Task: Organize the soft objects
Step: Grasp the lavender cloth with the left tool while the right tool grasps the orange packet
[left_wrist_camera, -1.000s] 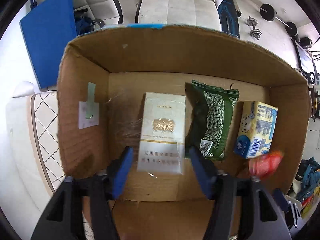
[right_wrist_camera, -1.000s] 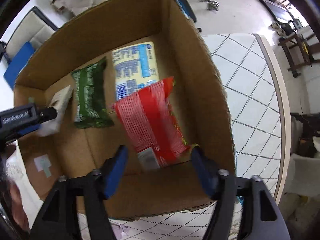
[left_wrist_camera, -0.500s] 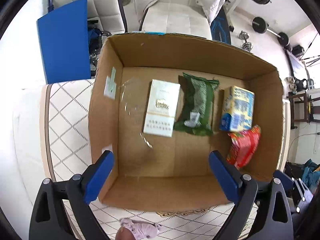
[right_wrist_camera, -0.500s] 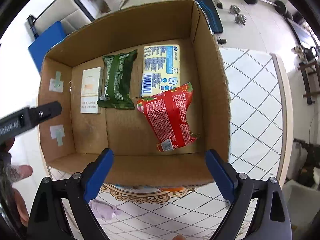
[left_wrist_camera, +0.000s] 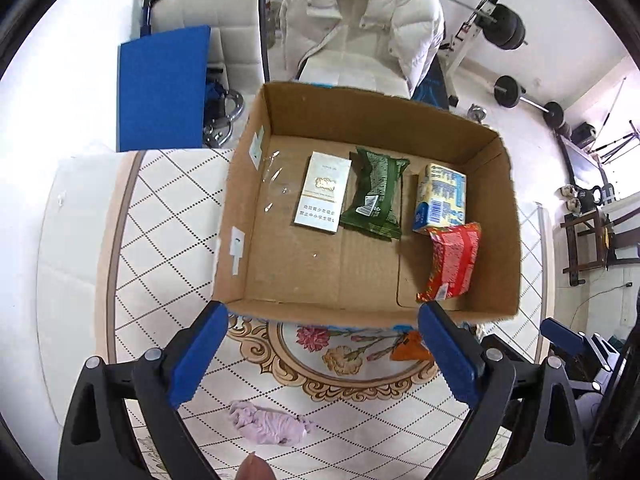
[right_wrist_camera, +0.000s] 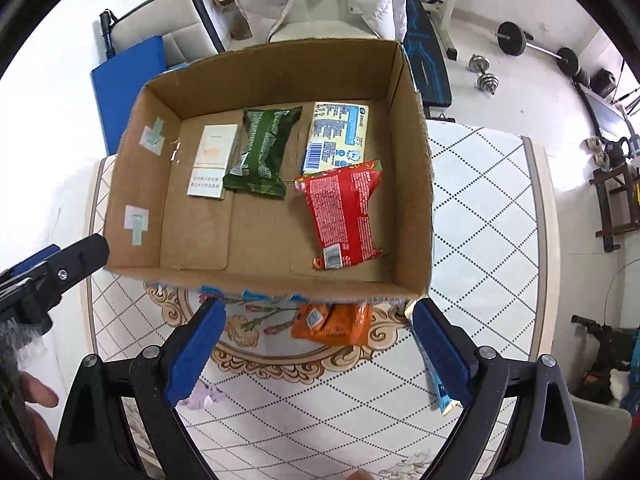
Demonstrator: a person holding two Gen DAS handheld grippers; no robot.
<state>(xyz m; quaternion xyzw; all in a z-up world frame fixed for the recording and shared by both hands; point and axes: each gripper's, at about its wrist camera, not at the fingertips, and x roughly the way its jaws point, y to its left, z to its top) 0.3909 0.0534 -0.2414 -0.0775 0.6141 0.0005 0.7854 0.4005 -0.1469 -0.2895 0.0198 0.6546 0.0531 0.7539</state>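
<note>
A cardboard box (left_wrist_camera: pixel 496 208) (right_wrist_camera: pixel 416 184) stands on a patterned table. It holds a white pack (left_wrist_camera: pixel 323 194) (right_wrist_camera: pixel 212 160), a green packet (left_wrist_camera: pixel 374 196) (right_wrist_camera: pixel 262 150), a yellow-blue tissue pack (left_wrist_camera: pixel 440 196) (right_wrist_camera: pixel 340 134) and a red packet (left_wrist_camera: pixel 452 264) (right_wrist_camera: pixel 344 212). An orange packet (right_wrist_camera: pixel 334 322) (left_wrist_camera: pixel 408 350) lies on the table just before the box. A lilac soft object (left_wrist_camera: pixel 268 426) (right_wrist_camera: pixel 202 394) lies nearer. My left gripper (left_wrist_camera: pixel 324 352) and right gripper (right_wrist_camera: pixel 318 352) are open and empty, held above the table in front of the box.
A blue-white wrapper (right_wrist_camera: pixel 438 384) lies by the right gripper's right finger. Behind the table stand a chair with a white jacket (left_wrist_camera: pixel 360 24), a blue pad (left_wrist_camera: pixel 162 88) and barbell weights (left_wrist_camera: pixel 508 90). The table's right edge (right_wrist_camera: pixel 540 240) is close to the box.
Both grippers have pulled back and up out of the box and opened wide. The white pack and the red packet now lie free in the box.
</note>
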